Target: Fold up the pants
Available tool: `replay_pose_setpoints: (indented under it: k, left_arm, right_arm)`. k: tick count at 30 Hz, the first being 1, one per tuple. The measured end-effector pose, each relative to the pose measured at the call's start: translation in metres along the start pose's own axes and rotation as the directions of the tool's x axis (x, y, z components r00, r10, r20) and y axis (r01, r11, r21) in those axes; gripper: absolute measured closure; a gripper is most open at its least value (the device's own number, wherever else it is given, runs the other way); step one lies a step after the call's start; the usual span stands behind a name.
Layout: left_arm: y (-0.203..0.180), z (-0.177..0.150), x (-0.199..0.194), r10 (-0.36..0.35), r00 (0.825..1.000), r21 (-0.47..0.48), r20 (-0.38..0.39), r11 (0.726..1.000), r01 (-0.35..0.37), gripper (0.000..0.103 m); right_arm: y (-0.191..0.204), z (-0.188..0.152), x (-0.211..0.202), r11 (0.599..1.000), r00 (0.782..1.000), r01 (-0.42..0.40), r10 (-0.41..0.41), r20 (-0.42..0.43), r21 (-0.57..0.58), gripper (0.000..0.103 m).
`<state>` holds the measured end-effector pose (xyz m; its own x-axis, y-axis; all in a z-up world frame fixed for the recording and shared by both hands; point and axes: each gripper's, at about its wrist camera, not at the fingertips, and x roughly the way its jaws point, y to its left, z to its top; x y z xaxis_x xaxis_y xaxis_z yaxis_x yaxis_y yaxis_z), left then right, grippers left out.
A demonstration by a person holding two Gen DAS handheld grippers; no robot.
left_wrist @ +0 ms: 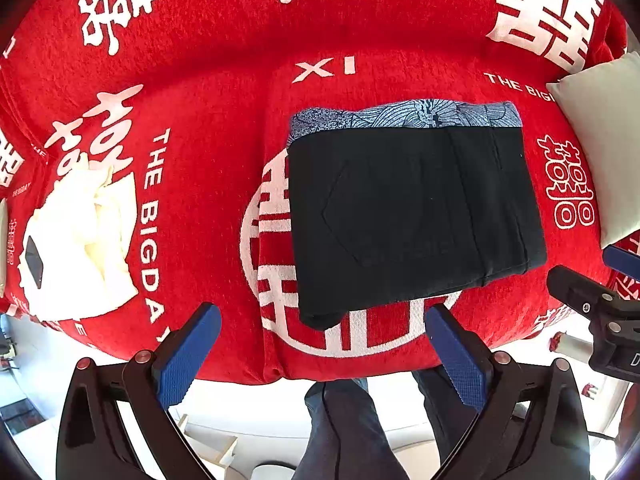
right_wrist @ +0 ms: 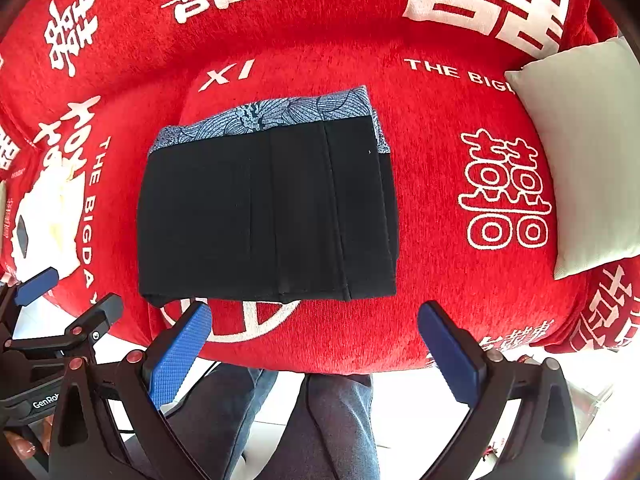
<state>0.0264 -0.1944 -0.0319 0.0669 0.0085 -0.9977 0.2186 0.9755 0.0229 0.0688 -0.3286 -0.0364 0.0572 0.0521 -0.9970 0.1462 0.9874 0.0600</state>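
The black pants [left_wrist: 412, 216] lie folded into a compact rectangle on the red blanket [left_wrist: 224, 92], with a blue patterned lining strip along the far edge. They also show in the right wrist view [right_wrist: 264, 212]. My left gripper [left_wrist: 320, 352] is open and empty, held near the pants' front edge, above the blanket's front. My right gripper [right_wrist: 316, 352] is open and empty, just in front of the pants. The right gripper also shows at the right edge of the left wrist view [left_wrist: 592, 300].
A white crumpled cloth with a dark object on it [left_wrist: 80, 248] lies at the left. A pale cushion [right_wrist: 588, 152] sits at the right. The red blanket's [right_wrist: 440, 200] front edge drops off below; a person's legs in jeans [right_wrist: 336, 428] stand there.
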Motion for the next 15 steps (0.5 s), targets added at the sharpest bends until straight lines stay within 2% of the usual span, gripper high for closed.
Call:
replay_pose_setpoints:
  k: [15]
  left_arm:
    - [-0.0007, -0.0001, -0.0008, 0.007, 1.000, 0.008, 0.010, 1.000, -0.008, 0.001]
  right_arm:
    - [0.0035, 0.0019, -0.0003, 1.000, 1.000, 0.005, -0.005, -0.002, -0.007, 0.000]
